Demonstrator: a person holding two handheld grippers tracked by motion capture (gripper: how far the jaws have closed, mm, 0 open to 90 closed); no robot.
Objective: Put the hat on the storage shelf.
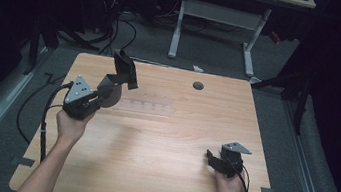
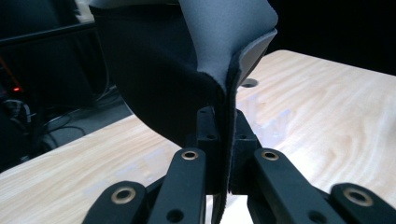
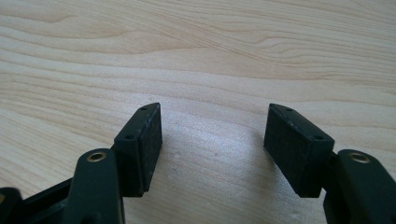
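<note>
My left gripper (image 1: 101,98) (image 2: 223,140) is raised over the left side of the wooden table (image 1: 158,170). It is shut on the edge of a bendy dark sheet (image 1: 119,76) (image 2: 219,42), grey on one face and black on the other. The sheet curls upward from the pads. At the front right my right gripper (image 1: 211,158) (image 3: 212,140) hovers low over bare wood, open, with nothing between its pads. A clear plastic tray-like piece (image 1: 149,107) (image 2: 268,119) lies on the table just right of the sheet.
A round cable hole (image 1: 198,86) sits near the table's far edge. Behind the table stand the white legs of a desk (image 1: 176,31), and black cables (image 1: 117,28) run over the floor at the left. Dark space borders both sides.
</note>
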